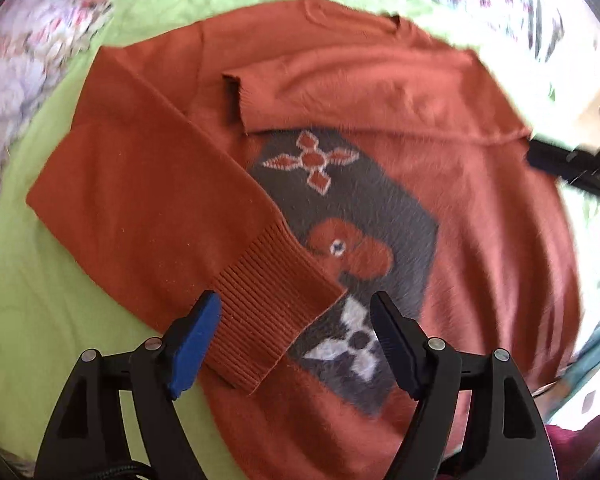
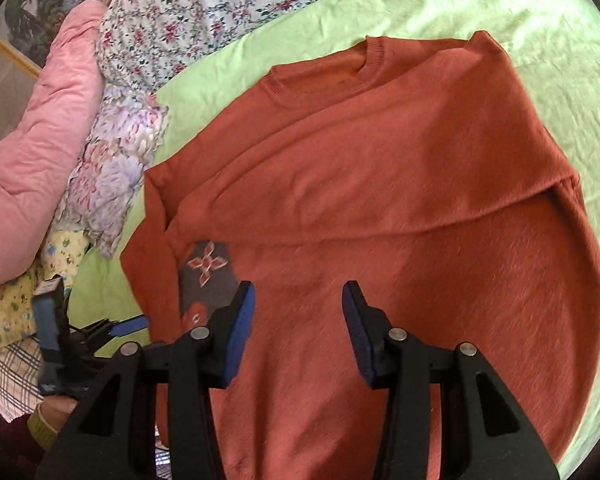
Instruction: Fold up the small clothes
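Sweater: the rust-orange sweater [image 1: 380, 92] lies flat on the green bed sheet [image 1: 28, 320], neckline toward 12 o'clock in the right wrist view, its grey patterned panel [image 1: 356, 208] facing up.
Sleeves: both are folded in over the body. One sleeve [image 1: 160, 216] runs from 10 o'clock down to its ribbed cuff [image 1: 268, 320] near the middle of the left wrist view; the other sleeve's cuff [image 1: 236, 96] lies across the chest at about 11 o'clock.
Left tool: the left tool [image 1: 296, 344] hangs over the ribbed cuff with its jaws wide apart and nothing pinched; the cuff lies flat beneath them.
Right tool: the right tool [image 2: 298, 332] hovers over the sweater's body, jaws moderately apart and empty.
Step in hand: judged to be the body fold, sleeves being already in.
How to do it well: take the hem with both tools at matching spots, pinching both layers; lift evenly and carry toward the neckline at 12 o'clock without dragging the sleeves out.
Risk: the fuzzy knit may slip or bunch, and a one-sided pull would skew the fold.
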`<control>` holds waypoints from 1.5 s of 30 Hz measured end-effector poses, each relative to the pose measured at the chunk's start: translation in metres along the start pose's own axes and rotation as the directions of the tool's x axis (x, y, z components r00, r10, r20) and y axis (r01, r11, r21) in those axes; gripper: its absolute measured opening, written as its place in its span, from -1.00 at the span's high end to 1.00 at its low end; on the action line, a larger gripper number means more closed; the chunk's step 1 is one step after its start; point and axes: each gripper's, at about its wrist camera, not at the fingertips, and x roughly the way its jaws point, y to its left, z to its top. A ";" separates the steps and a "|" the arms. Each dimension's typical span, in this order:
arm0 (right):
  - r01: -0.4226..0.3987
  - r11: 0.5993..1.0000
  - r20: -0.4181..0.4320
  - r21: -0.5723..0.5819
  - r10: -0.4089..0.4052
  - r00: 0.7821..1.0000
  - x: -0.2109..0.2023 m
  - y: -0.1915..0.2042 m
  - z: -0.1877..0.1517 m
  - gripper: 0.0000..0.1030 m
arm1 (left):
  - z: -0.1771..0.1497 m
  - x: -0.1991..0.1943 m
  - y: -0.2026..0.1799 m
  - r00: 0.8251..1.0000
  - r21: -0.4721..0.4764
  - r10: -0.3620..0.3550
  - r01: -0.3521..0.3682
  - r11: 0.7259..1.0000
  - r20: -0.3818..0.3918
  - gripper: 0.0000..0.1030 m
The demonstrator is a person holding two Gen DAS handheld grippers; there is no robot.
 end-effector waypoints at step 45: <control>0.074 0.973 0.130 0.218 -0.104 0.986 -0.064 -0.108 0.016 0.09 | 0.237 0.027 -0.167 0.865 0.146 -0.480 0.461 0.875 0.146 0.83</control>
